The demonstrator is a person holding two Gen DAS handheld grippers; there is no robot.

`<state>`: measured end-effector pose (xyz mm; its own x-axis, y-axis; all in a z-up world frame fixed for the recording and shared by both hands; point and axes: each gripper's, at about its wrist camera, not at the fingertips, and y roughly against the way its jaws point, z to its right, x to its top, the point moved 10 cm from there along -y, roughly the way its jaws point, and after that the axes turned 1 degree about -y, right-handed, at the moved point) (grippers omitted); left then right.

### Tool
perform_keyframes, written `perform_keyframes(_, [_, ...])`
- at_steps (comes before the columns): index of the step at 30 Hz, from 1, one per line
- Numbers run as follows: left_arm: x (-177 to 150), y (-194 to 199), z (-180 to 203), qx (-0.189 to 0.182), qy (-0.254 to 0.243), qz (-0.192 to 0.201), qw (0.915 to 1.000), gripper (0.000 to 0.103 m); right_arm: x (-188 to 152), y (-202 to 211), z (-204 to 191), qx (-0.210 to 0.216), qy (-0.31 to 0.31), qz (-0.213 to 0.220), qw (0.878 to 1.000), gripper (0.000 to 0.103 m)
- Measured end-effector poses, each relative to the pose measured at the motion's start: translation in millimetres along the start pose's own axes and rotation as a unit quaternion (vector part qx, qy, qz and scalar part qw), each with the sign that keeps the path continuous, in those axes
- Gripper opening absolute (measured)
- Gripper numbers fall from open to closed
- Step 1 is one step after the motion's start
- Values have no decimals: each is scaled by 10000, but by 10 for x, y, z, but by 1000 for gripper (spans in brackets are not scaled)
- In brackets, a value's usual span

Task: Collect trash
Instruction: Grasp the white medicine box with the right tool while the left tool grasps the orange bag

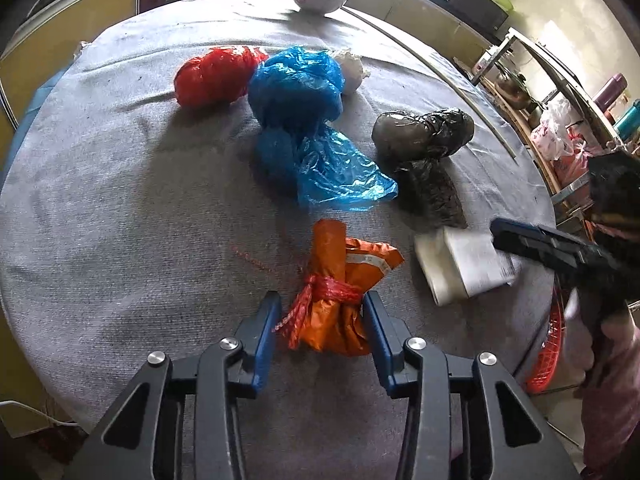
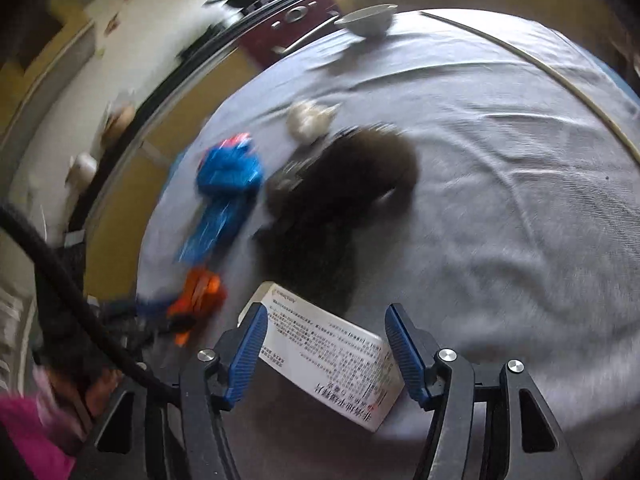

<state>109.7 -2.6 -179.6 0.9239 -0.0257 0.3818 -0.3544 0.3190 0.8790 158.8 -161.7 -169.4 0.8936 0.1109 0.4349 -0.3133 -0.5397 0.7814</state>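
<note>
At the bench's near edge we log two items: left tool (image 1: 322, 312), jaws spread and released, straddling the tied orange bundle (image 1: 340, 292); right tool (image 2: 326, 344), likewise unclenched, astride the white carton (image 2: 320, 354) lying skewed. Risks: the carton pivoting out as the jaws close, the bundle's slick plastic slipping. Room: grey cloth (image 1: 120, 200) open leftward, blue bag (image 1: 304, 120) and black bag (image 1: 424, 136) crowding ahead.
</note>
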Motion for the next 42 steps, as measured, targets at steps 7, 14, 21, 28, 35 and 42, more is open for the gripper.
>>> perform_keyframes(7, [-45,139,-42,51,-192,53,9998,54,-335,-4,-407,-451,1077,-148,9930,71])
perform_keyframes(14, [-22,291,-77,-13,-479,185,9987,60,-487,36,-372,-1208,2201,-395,9672,71])
perform_keyframes(21, [-54,162,127,-149,-975,-82,9951,62,-444,-3,-370,-1546,3191,-751,9320,71])
perform_keyframes(28, [10,40,140,-191,-1055,-174,9941,62,-344,-260,-348,-1312,3501,-1108,9209,72])
perform_keyframes(35, [64,-42,79,-131,-1049,-278,9940,55,-180,-394,-310,-735,2786,-1108,9512,71])
perform_keyframes(42, [72,-56,50,-16,-916,-192,9956,32,-234,-194,-237,-443,1728,-540,9825,54])
